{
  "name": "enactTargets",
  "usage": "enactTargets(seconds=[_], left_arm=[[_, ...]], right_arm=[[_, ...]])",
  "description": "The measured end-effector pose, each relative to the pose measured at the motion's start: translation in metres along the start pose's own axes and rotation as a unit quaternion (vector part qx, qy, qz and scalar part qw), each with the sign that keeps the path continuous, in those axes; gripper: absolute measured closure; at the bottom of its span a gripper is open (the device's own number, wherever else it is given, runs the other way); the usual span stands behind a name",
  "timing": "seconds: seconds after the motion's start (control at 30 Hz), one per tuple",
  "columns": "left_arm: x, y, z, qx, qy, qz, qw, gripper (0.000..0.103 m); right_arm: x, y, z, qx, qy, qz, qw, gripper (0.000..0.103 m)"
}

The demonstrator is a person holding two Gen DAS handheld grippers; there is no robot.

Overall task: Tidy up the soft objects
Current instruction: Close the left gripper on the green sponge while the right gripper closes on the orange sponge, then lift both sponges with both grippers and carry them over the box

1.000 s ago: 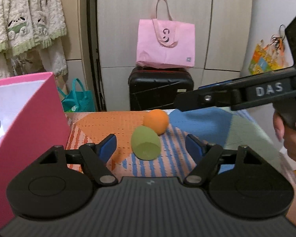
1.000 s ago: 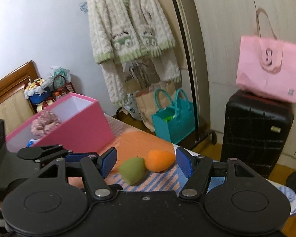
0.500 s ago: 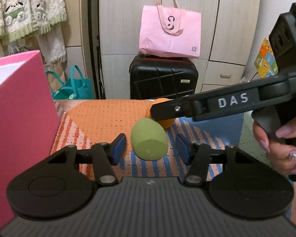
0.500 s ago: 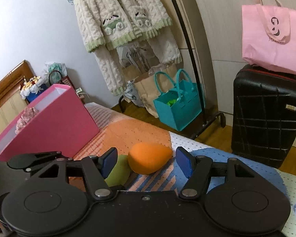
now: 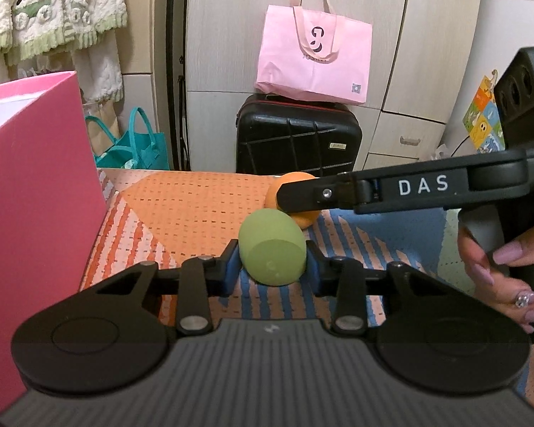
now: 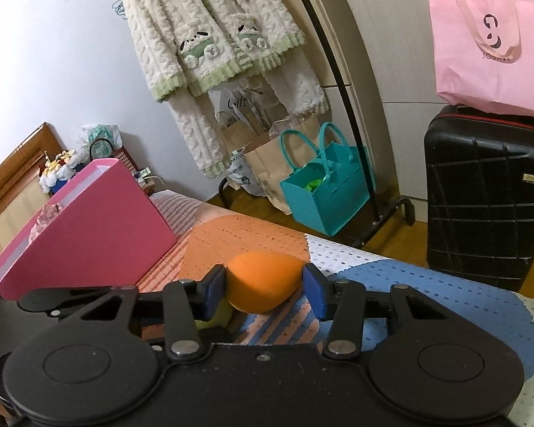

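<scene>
Even indoor light, soft shadows, sharp focus, fisheye-bent edges, dark corners

Green sponge (image 5: 271,249), orange sponge (image 6: 261,282), pink box (image 6: 99,220)

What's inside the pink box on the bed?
In the right wrist view, the pink box shows a pale pink, crinkly soft item near its rim. Its walls hide everything deeper inside.

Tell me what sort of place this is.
Probably a bedroom at home: a cream fleece pyjama set hangs on a rack, a black hard-shell suitcase stands by pale wardrobe doors, and a wooden headboard shows.
</scene>
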State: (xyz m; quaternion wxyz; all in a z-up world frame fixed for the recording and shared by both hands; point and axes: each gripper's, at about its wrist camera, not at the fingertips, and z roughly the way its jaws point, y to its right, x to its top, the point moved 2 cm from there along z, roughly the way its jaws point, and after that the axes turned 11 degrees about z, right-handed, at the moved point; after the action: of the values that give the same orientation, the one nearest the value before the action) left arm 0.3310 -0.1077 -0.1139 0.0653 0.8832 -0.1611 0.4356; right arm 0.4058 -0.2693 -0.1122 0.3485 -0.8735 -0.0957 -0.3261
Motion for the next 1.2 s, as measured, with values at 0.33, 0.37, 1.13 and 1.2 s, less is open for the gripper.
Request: enactTargets(seconds=[0.33, 0.37, 1.13, 1.2], left_arm=[[0.001, -0.005, -0.01, -0.005, 0.009, -0.017, 0.9998, 0.068], [0.001, -0.005, -0.013, -0.008, 0.01, -0.019, 0.9997, 0.068], [-0.038, -0.004, -0.093, -0.12, -0.031, -0.082, 0.9889, 0.068], [-0.042, -0.001, -0.104, -0.127, -0.027, -0.073, 0.9889, 0.068]], right_arm=[[-0.002, -0.009, -0.007, -0.015, 0.011, -0.029, 0.999, 0.051], [-0.002, -0.01, -0.009, -0.016, 0.012, -0.028, 0.999, 0.051], [-0.065, -0.073, -0.093, -0.095, 0.003, -0.045, 0.995, 0.051], [-0.072, -0.081, -0.1, -0.1, 0.001, -0.049, 0.994, 0.051]])
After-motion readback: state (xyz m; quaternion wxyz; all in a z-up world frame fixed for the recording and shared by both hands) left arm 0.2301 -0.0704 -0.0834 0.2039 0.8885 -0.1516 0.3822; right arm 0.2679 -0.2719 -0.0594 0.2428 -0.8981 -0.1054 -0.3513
